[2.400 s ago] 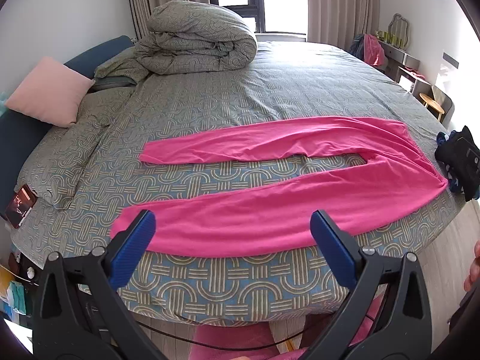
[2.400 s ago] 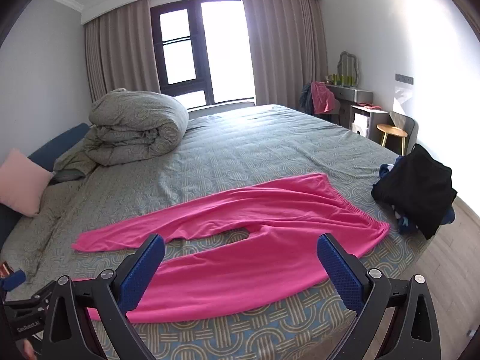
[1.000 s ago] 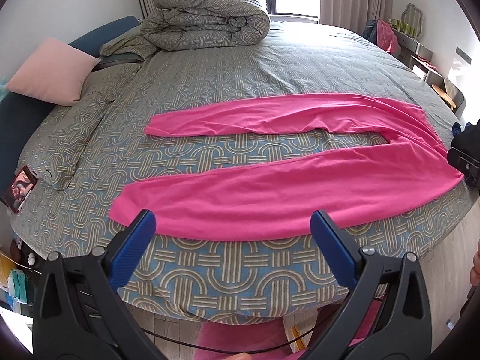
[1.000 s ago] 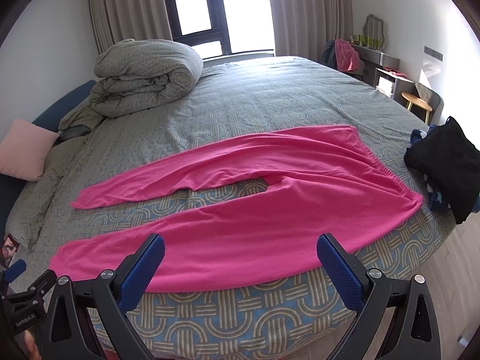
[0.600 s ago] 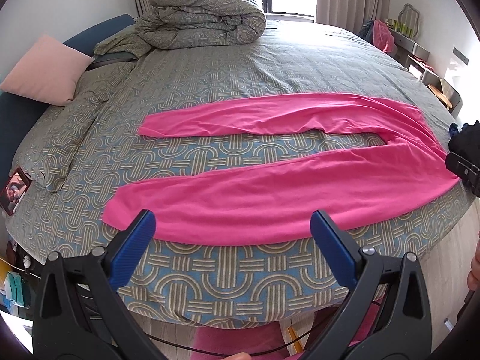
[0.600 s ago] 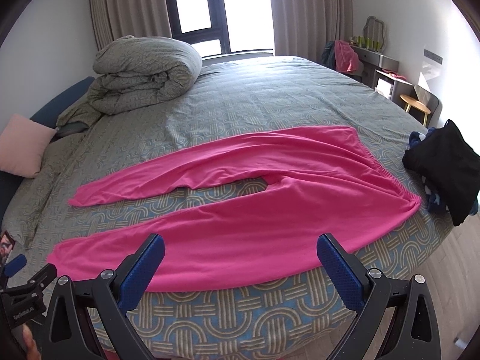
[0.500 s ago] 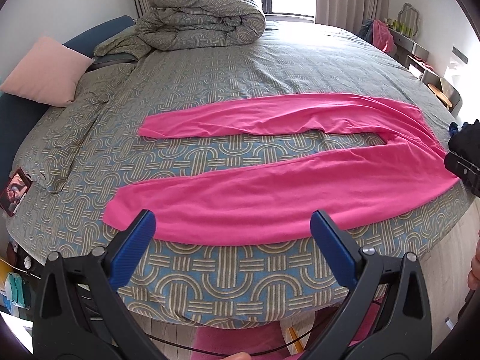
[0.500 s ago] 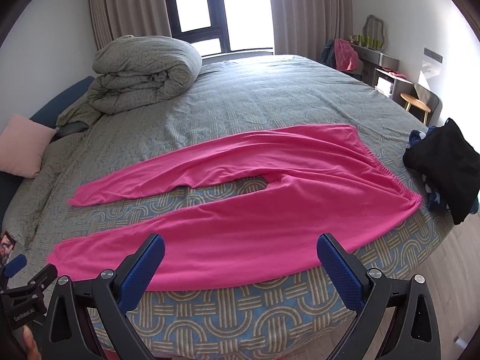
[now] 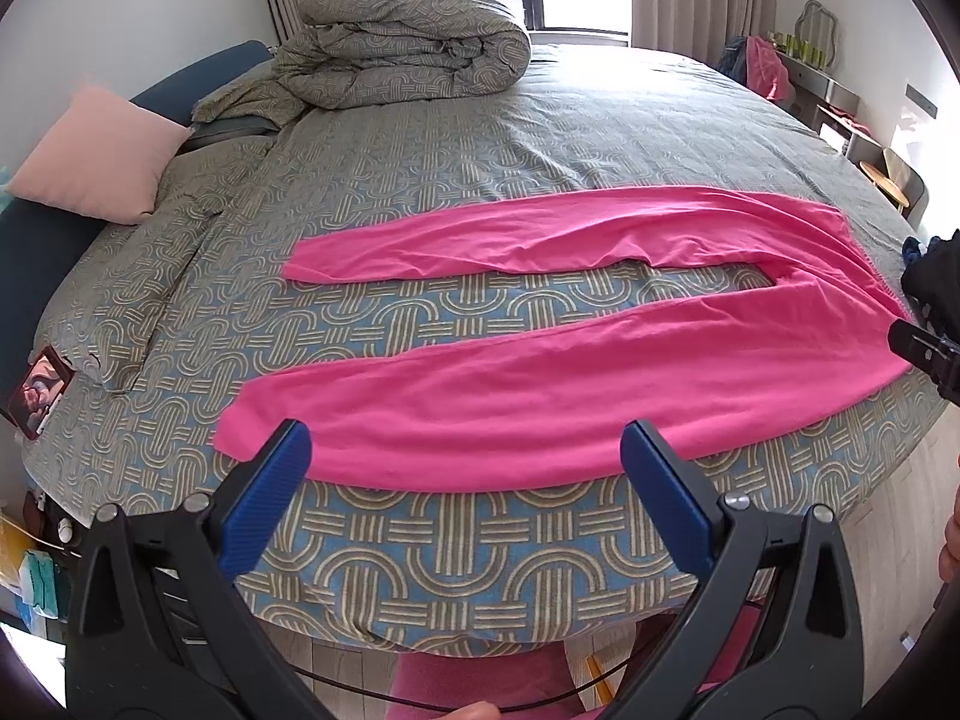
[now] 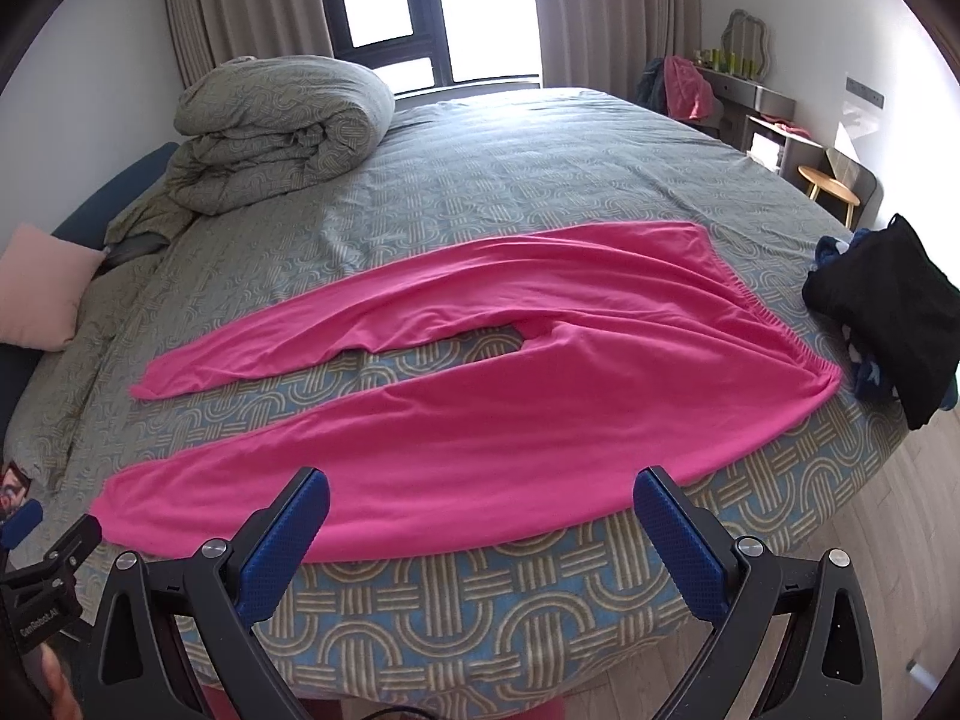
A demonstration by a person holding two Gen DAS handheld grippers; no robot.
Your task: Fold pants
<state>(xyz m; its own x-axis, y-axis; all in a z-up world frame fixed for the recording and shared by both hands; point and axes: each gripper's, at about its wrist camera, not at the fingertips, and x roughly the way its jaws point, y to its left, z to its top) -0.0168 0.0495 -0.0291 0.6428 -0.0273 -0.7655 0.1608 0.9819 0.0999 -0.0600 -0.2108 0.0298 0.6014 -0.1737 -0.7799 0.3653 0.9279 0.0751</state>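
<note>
The left gripper hangs just off the near edge of the bed, its two blue-padded fingers spread wide and gripping nothing. The right gripper hangs off the same edge, likewise spread wide and empty, further toward the bed's right end, with the left gripper's black frame beside it.

Left tongs wide apart, nothing between them, hovering at the near bed edge. Pink pants lie flat, legs splayed toward left, waistband at right. Rolled duvet at far side, pink pillow at left.
</note>
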